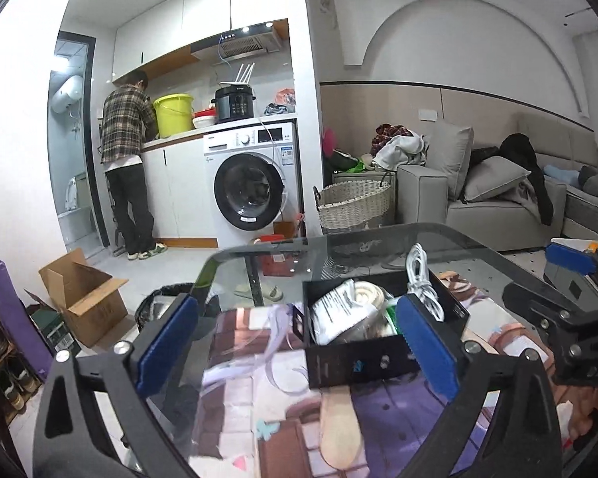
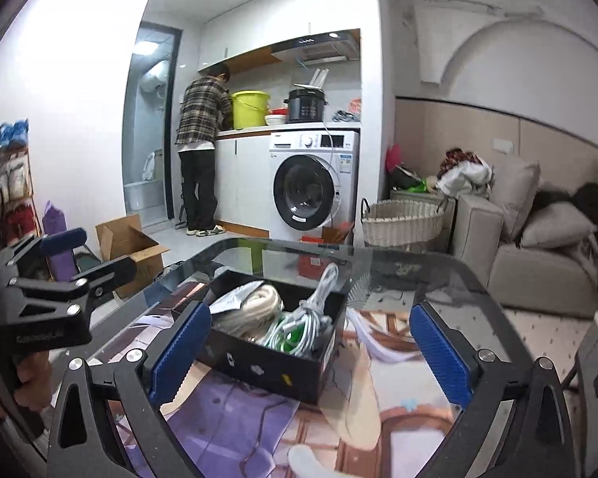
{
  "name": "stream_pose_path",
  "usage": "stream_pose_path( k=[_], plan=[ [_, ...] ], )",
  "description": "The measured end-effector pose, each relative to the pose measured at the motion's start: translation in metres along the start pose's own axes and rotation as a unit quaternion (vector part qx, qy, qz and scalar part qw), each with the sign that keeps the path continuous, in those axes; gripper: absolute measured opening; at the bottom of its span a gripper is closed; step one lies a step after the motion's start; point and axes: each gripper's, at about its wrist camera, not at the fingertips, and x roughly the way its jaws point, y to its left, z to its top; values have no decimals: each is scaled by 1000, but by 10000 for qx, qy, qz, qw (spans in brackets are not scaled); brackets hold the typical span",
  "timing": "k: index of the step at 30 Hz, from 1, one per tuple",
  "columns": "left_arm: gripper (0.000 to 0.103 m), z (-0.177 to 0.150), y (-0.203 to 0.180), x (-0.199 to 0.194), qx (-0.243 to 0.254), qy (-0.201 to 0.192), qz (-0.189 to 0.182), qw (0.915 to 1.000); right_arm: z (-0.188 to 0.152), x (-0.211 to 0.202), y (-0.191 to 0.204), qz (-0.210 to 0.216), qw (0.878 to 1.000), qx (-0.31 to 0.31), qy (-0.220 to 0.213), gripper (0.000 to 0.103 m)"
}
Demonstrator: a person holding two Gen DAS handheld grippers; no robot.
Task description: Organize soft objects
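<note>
A black open box (image 1: 358,362) (image 2: 267,366) stands on a printed mat (image 1: 243,362) on the glass table (image 1: 398,239). It holds a white cable bundle (image 1: 422,279) (image 2: 319,302), a cream coiled rope (image 2: 255,306), a white pouch (image 1: 339,310) and something green (image 2: 289,336). My left gripper (image 1: 297,342) is open, with its right pad beside the box's right front corner. My right gripper (image 2: 310,352) is open wide just in front of the box, and nothing is between its pads. Each gripper shows at the edge of the other's view, held by a hand.
Beyond the table are a wicker basket (image 2: 402,221), a grey sofa (image 2: 534,263) with cushions and heaped clothes, and a washing machine (image 2: 315,183). A person (image 2: 201,147) stands at the counter. An open cardboard box (image 1: 81,290) and a black bin (image 1: 159,302) sit on the floor at left.
</note>
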Motion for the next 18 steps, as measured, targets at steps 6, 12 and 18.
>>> stream_pose_path(
  k=[6, 12, 18],
  plan=[
    [102, -12, -11, -14, -229, 2, -35, 9997, -11, -5, -8, -60, 9997, 224, -34, 102],
    [103, -15, -15, -18, -94, -146, 27, 9998, -17, -14, -10, -79, 9997, 174, -171, 102],
    [103, -13, -13, -17, -174, -178, 102, 9996, -23, -12, -11, -56, 9996, 283, -58, 102]
  ],
)
